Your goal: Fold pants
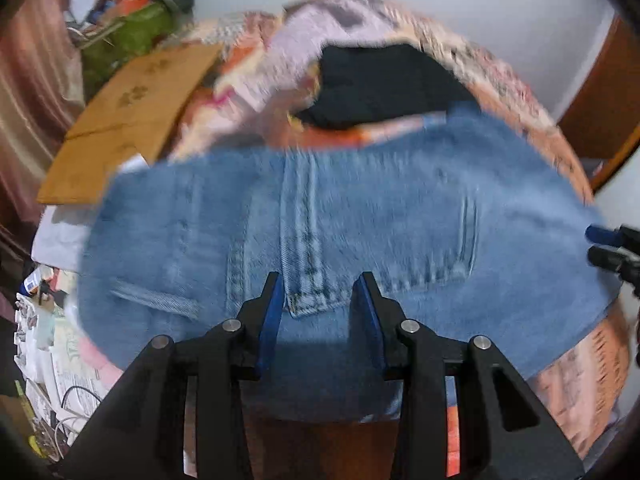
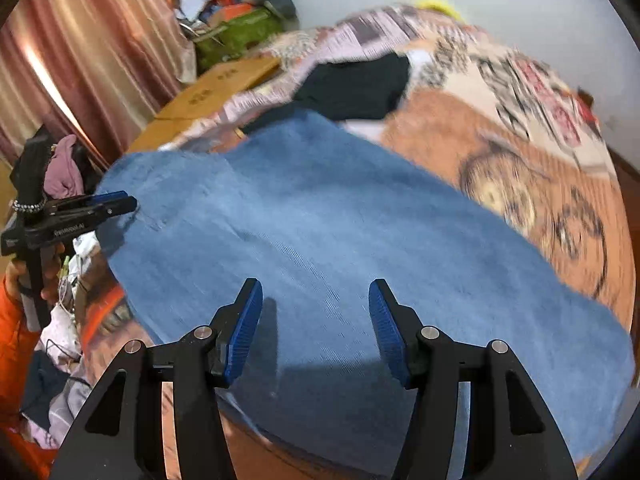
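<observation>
My left gripper (image 1: 318, 300) hangs over the blue jeans (image 1: 360, 220), its blue-padded fingers (image 1: 270, 320) spread with nothing pinched; between their tips and just past them lies a stitched flap of denim, and the pads do not press on it. My right gripper (image 2: 316, 316) is likewise parted and empty above a plain stretch of the same jeans (image 2: 340, 240), which spread flat from under both pairs of fingers out across a patterned orange bedspread (image 2: 500, 168). To the left of my right fingers, at the denim's edge, my other gripper (image 2: 100, 204) shows side-on, held in a hand (image 2: 48, 276) with an orange sleeve (image 2: 12, 340). Beyond the jeans, past my left fingertips, sits a dark folded garment (image 1: 380, 88); left of it lies a cardboard box (image 1: 136, 120), and farther off a pink curtain (image 2: 92, 64) hangs.
</observation>
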`<action>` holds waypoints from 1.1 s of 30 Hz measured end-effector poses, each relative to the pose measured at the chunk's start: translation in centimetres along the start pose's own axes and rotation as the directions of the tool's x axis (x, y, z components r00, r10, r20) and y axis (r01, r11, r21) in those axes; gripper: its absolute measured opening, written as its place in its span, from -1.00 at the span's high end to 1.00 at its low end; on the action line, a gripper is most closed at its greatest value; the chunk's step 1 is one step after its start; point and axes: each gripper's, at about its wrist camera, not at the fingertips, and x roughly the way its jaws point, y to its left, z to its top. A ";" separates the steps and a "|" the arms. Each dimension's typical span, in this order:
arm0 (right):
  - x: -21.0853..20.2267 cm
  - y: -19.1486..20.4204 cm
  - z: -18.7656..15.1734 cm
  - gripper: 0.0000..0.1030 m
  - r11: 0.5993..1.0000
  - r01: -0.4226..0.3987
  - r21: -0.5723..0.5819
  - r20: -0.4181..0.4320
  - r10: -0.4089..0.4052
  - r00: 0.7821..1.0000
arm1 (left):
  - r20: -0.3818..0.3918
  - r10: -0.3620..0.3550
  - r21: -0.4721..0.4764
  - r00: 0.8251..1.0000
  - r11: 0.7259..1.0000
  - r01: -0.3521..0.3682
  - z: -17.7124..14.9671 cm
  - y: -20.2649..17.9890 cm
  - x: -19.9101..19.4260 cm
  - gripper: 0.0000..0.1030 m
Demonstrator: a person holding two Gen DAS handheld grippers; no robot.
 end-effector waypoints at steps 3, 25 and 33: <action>-0.6 0.2 -1.1 -0.03 1.000 0.007 -0.023 0.030 -0.007 1.000 | -0.006 0.028 0.056 1.000 0.998 -0.027 -1.8 -0.7 0.3 0.25; -9.7 -8.1 -6.0 -0.04 0.966 0.139 0.219 0.213 -0.186 0.959 | 0.149 0.034 0.084 0.988 0.995 -0.046 1.0 -5.1 -7.4 0.25; -15.9 -17.6 -14.6 -0.21 0.816 0.286 0.503 0.196 -0.430 0.881 | 0.140 -0.105 0.200 0.985 0.977 0.076 6.0 -14.4 -6.4 0.23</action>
